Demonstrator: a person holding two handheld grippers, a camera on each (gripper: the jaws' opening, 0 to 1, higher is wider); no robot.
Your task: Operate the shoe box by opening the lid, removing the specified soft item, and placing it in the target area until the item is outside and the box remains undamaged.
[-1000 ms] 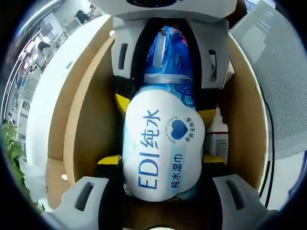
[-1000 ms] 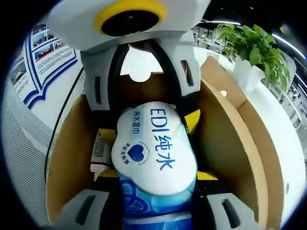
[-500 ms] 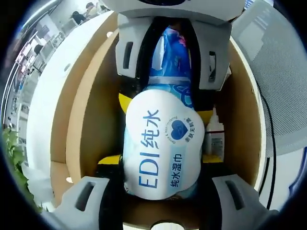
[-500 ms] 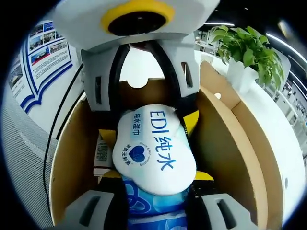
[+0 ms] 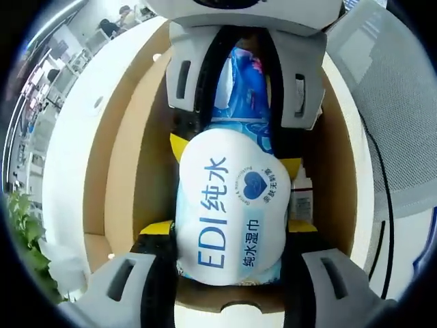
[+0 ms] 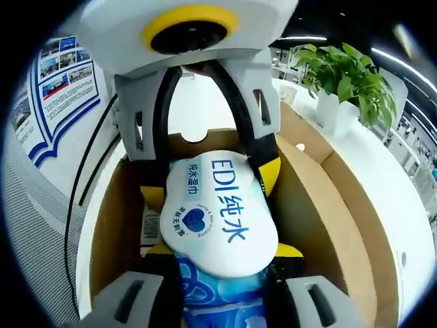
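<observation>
White worktop, carrying the open cardboard box; in the right gripper view the box's raised lid flap stands along one side. A grey mesh surface lies beyond the box in the left gripper view, with a dark cable running along the box's outer edge. A wall poster and a potted plant in a white pot stand past the box in the right gripper view.

Wipes pack, white label with blue print, held over the box interior between both grippers. The left gripper has its jaws closed on the pack's near end; the right gripper enters from the top of that view, its jaws closed on the blue far end. In the right gripper view the roles reverse: the right gripper clamps the blue end, the left gripper the white end.

Small bottle, white, lying on the box floor just beside the pack, partly hidden by it and by the jaws' yellow pads.
</observation>
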